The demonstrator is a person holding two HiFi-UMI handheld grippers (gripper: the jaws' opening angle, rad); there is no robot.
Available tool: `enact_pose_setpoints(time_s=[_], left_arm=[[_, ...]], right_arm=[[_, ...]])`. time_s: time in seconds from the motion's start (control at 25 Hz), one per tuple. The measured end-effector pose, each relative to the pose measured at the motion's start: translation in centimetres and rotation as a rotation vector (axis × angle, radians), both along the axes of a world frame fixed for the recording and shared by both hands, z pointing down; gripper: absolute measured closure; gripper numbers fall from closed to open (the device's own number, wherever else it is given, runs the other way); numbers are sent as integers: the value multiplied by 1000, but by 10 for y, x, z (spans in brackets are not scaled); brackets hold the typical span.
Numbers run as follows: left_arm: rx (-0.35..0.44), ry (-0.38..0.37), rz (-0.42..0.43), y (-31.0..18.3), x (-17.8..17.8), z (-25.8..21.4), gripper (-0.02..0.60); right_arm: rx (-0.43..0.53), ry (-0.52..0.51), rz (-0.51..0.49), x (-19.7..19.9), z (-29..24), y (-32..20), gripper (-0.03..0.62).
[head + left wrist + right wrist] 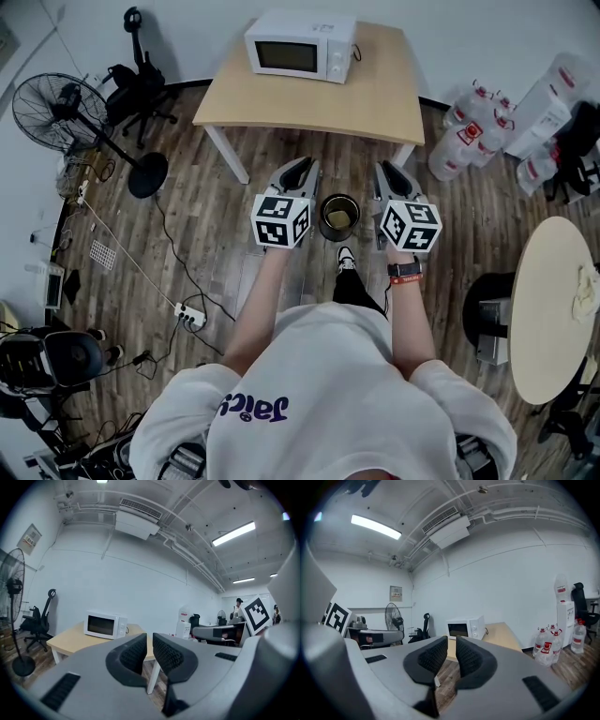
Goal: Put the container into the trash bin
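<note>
Bright even light from ceiling strip lamps (233, 533), soft shadows, fisheye edges, dark corners

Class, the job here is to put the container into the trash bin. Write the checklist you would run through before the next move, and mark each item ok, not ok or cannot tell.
1. The trash bin is in view, on the floor between both grippers: ok.
2. The left gripper is empty: ok; its jaws are closing on nothing.
3. The right gripper is empty: ok; its jaws are closing on nothing.
4. No container is left on the table: ok; only the microwave stands there.
5. The container is in the bin: cannot tell; something yellowish lies inside, too small to identify.
</note>
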State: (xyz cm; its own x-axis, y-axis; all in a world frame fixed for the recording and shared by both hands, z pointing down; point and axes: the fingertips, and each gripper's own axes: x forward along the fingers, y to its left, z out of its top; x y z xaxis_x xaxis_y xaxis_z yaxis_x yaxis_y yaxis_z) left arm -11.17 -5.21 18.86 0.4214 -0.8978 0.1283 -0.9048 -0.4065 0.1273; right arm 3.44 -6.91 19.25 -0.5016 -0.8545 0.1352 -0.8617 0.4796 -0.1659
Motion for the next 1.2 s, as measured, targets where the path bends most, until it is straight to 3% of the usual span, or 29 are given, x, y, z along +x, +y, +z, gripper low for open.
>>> enact_pose_setpoints(time_s=[0.28,0.6,1.2], left_arm=[[18,-21,15,0,6,-5,557],[6,-16,22,-1,12,5,558],[-56,23,24,-28,8,42,558]], right_arm=[[8,11,26,5,-1,0,579],[22,-8,121,29,6,1,580],[-58,19,30,20,45,-23,580]])
